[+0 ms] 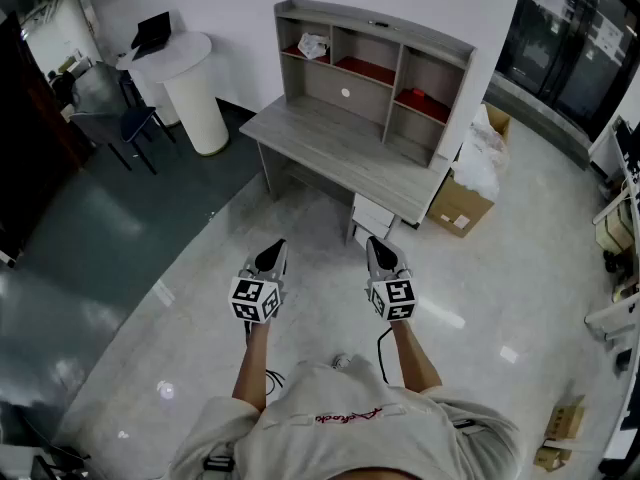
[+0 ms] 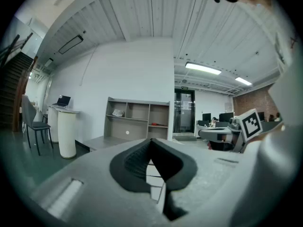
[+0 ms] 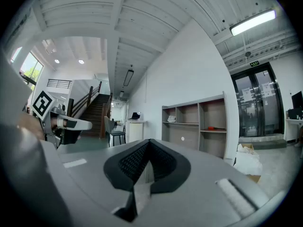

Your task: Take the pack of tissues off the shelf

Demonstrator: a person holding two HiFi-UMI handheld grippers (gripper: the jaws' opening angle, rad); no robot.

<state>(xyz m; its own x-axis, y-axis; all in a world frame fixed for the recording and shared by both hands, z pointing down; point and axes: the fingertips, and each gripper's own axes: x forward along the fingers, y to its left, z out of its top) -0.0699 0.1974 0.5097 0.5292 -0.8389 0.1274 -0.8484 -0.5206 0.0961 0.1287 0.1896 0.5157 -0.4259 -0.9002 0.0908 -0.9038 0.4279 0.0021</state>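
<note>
Ahead of you, against the white wall, stands the grey bench (image 1: 340,158) with a shelf (image 1: 375,23) unit along its back edge. The pack of tissues (image 1: 313,45) lies in the shelf's upper left compartment as a crumpled white bundle with red showing beneath it. No print on it can be read from where you stand.

You hold both tools low and about level over the pale floor, well apart from the bench. Your left hand-held gripper (image 1: 274,250) has its jaws pressed together with nothing between them. Your right hand-held gripper (image 1: 374,244) is likewise closed and empty, its tips meeting. Each carries a cube with black-and-white square markers, which are patterns only, with no letters.

To your left, a laptop (image 1: 152,30) sits on a white round stand (image 1: 195,88). To the right of the bench, a cardboard box (image 1: 460,208) holds white plastic.

Paper sheets hang on the glass doors (image 1: 560,28), but their writing is too small to read. A green sign (image 3: 254,64) above those doors shows in the right gripper view, and its letters are unreadable too. Red script runs across your shirt (image 1: 345,418), and it cannot be made out.
</note>
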